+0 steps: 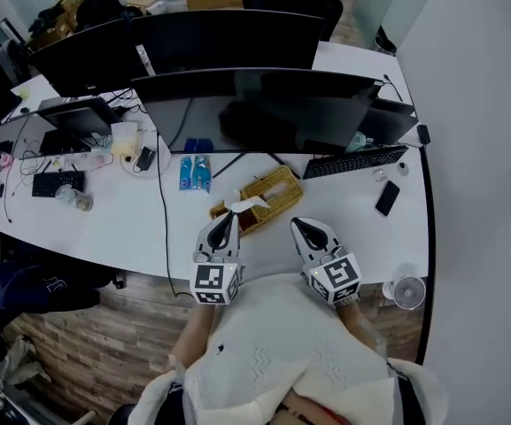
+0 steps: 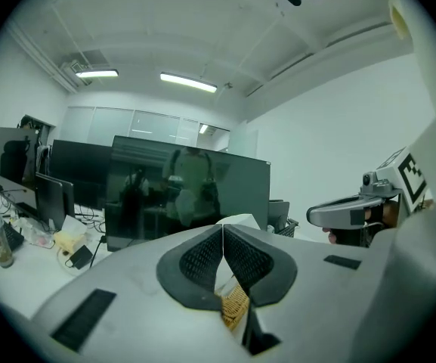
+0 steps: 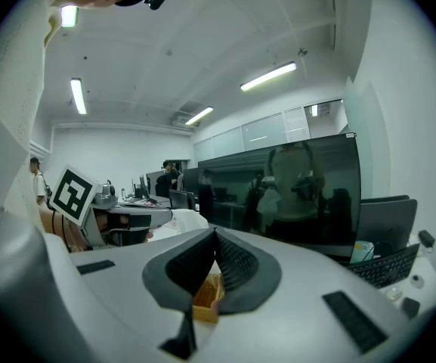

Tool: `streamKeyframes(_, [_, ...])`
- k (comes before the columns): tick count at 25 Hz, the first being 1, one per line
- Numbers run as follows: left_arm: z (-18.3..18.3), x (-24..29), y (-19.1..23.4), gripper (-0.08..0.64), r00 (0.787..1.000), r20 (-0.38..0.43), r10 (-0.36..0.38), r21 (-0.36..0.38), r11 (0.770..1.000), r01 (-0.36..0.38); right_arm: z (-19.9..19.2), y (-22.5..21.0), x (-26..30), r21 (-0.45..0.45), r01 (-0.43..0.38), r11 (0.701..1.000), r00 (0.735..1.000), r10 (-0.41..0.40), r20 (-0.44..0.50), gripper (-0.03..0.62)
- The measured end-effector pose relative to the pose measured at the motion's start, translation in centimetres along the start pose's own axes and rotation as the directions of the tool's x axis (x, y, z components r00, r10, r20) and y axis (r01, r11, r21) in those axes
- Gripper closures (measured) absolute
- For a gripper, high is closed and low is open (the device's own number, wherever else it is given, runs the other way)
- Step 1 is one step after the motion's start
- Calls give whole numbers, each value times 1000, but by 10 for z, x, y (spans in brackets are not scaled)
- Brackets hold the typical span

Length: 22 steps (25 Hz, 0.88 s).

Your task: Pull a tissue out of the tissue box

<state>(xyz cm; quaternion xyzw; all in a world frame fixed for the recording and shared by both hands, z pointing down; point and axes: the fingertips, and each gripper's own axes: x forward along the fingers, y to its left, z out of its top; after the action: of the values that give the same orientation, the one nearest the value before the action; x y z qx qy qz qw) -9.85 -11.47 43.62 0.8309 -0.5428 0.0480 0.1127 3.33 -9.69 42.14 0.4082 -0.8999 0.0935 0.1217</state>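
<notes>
A woven yellow tissue box (image 1: 268, 193) lies on the white desk (image 1: 131, 224) in front of the monitors, with a white tissue (image 1: 244, 204) sticking out of its near end. My left gripper (image 1: 228, 217) is shut, its tip just short of that tissue on the near left. In the left gripper view the shut left gripper (image 2: 223, 228) points at the tissue's peak (image 2: 242, 219), and the box (image 2: 235, 305) shows below the pads. My right gripper (image 1: 300, 226) hovers shut near the box's right side. The right gripper view shows the right gripper (image 3: 215, 234) shut above the box (image 3: 206, 298).
Two dark monitors (image 1: 264, 104) stand behind the box. A keyboard (image 1: 354, 161), a phone (image 1: 386, 197) and a small fan (image 1: 408, 292) are on the right. Blue packs (image 1: 195, 172) and a black cable (image 1: 164, 220) lie to the left. The desk edge runs just under both grippers.
</notes>
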Motion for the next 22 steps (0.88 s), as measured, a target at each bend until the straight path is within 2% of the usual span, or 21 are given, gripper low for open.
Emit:
streamKeyframes(7, [44, -5, -11, 545, 996, 82, -24, 45, 999, 20, 39, -5, -15, -8, 6, 1000, 996, -5, 84, 591])
streamKeyframes(14, [62, -3, -18, 545, 995, 94, -28, 50, 998, 24, 66, -15, -28, -2, 22, 1000, 989, -21, 144, 591])
streamKeyframes(22, [79, -8, -15, 545, 990, 140, -33, -23, 999, 37, 78, -20, -33, -8, 35, 999, 986, -33, 166, 591])
